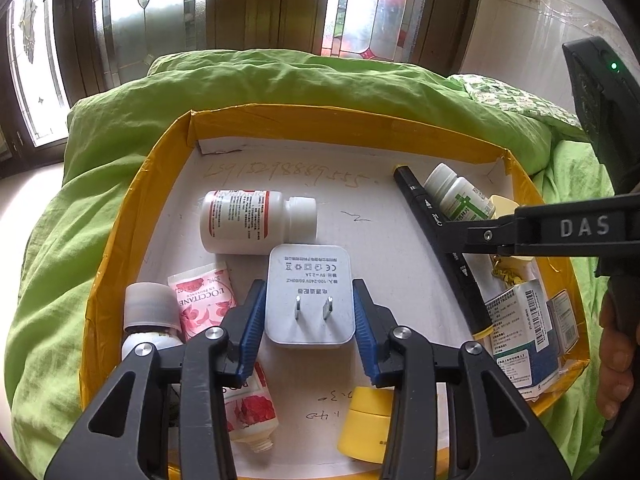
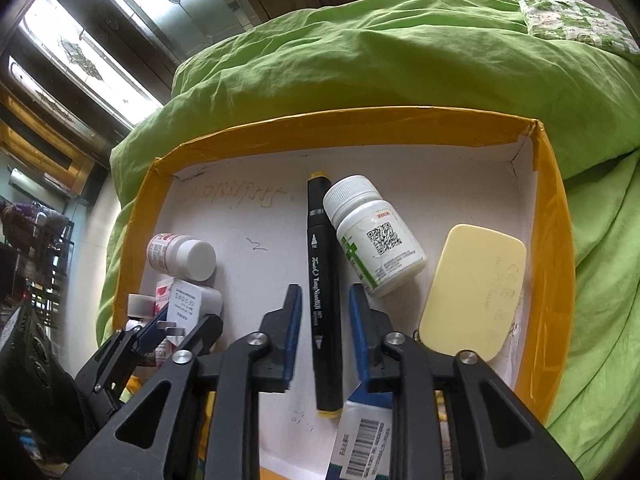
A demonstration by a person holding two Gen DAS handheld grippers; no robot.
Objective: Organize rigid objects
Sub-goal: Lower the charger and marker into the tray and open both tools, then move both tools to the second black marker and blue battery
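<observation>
A shallow box with yellow walls (image 1: 320, 120) (image 2: 360, 128) lies on green bedding. My left gripper (image 1: 310, 312) is open around a white plug adapter (image 1: 308, 296), its blue pads beside the adapter's two sides; whether they touch is unclear. My right gripper (image 2: 325, 312) is open, straddling a black marker (image 2: 324, 288) (image 1: 440, 240) that lies on the box floor. The left gripper and adapter (image 2: 184, 304) also show at the left in the right wrist view.
In the box lie a red-labelled white bottle (image 1: 256, 222), a green-labelled white bottle (image 2: 372, 236), a pale yellow flat case (image 2: 472, 288), a pink L'Occitane tube (image 1: 204, 300), a grey-capped bottle (image 1: 150, 312), a yellow jar (image 1: 366, 424) and printed cartons (image 1: 520, 332). Green bedding (image 2: 400, 60) surrounds the box.
</observation>
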